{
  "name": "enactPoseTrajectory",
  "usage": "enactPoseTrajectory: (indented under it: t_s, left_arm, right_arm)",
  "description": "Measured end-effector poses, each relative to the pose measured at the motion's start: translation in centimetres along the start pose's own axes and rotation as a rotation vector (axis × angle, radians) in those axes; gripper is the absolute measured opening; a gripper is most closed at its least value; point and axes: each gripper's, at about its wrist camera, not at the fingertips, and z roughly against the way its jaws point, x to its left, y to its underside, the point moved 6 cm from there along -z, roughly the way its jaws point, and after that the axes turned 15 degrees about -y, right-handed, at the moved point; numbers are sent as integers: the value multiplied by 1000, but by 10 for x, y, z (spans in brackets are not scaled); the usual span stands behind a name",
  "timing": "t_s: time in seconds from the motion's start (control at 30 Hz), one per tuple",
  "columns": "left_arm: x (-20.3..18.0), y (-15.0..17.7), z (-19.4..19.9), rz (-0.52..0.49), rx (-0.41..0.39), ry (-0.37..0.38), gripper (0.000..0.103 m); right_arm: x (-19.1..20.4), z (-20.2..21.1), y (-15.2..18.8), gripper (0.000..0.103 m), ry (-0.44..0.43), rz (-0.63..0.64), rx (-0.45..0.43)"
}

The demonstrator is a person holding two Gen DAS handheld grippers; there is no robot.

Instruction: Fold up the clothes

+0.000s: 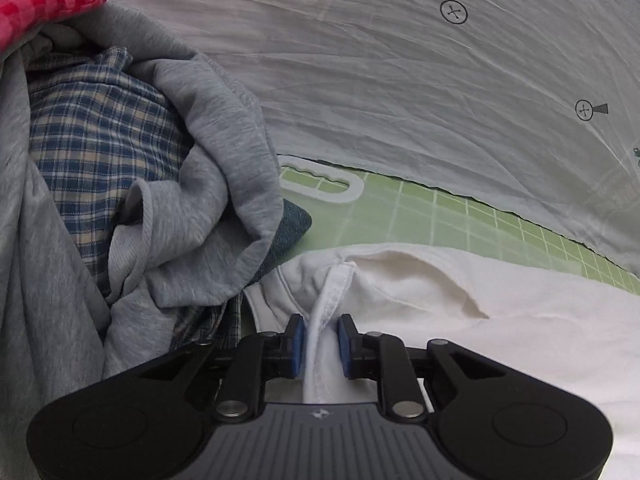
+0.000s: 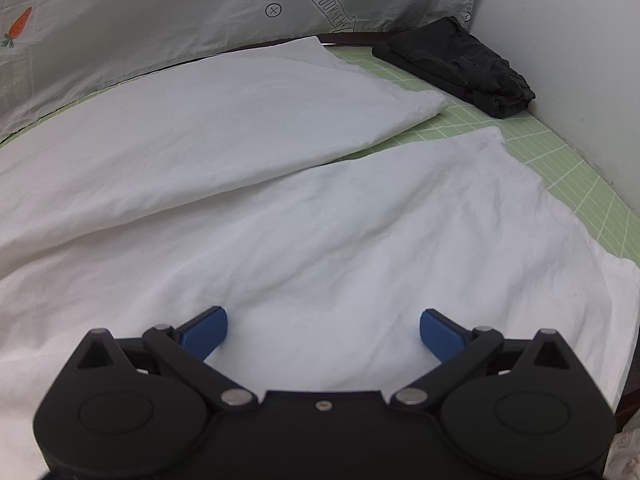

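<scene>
left claw (image 1: 322, 330): closed on a bunched white hem (image 1: 326, 308) of the white garment (image 1: 500, 320); cloth runs straight between the blue pads (image 1: 298, 336), pinched.
right claw (image 2: 323, 330): wide open, nothing between the pads, hovering just over the white cloth.
garment: white, spread flat on the green mat (image 2: 580, 168) on the table, two long legs or panels (image 2: 224, 116) running away toward the far right corner, split by a narrow gap. Looks like trousers, can't be sure.
long axis: from the left claw's hem end out toward the right claw's side and beyond.
nearer hand: left has one end; right sits over the middle of the near panel.
pile: grey top (image 1: 208, 184), plaid shirt (image 1: 100, 132) heaped at the left edge, touching the white hem area.
black item (image 2: 456, 64): folded, far right corner.
next, my guess: right claw pinches the near panel's edge, both fold lengthwise.
</scene>
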Motion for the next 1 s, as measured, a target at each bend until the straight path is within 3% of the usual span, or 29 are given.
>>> enactPoseTrajectory:
  t_s: [0.17, 0.27, 0.47, 0.6, 0.7, 0.73, 0.8, 0.83, 0.87, 1.0]
  left_arm:
    - [22, 13, 40, 1, -12, 10, 63]
    - [38, 35, 67, -2, -6, 13, 69]
    - [63, 110, 95, -53, 89, -18, 76]
    - [87, 151, 108, 18, 127, -83, 79]
    - [97, 165, 114, 57, 129, -81, 85]
    - [99, 168, 116, 71, 123, -67, 82]
    - [101, 171, 120, 95, 114, -44, 63]
    - [101, 172, 120, 101, 112, -42, 39]
    - [101, 173, 121, 112, 112, -32, 25]
    - [115, 174, 139, 121, 72, -73, 17]
  right_arm:
    - [-3, 1, 4, 103, -3, -17, -22]
    - [-3, 2, 5, 103, -7, -31, -35]
    - [-1, 4, 9, 103, -18, -32, -45]
    - [5, 10, 17, 103, -41, -6, -29]
    - [13, 19, 29, 103, -74, 28, -9]
    - [16, 23, 34, 103, -86, 35, -8]
    - [20, 29, 43, 103, -108, 51, -5]
    - [21, 32, 46, 103, -112, 65, -1]
    - [22, 34, 48, 103, -117, 80, 3]
    - [24, 42, 57, 103, -133, 128, 21]
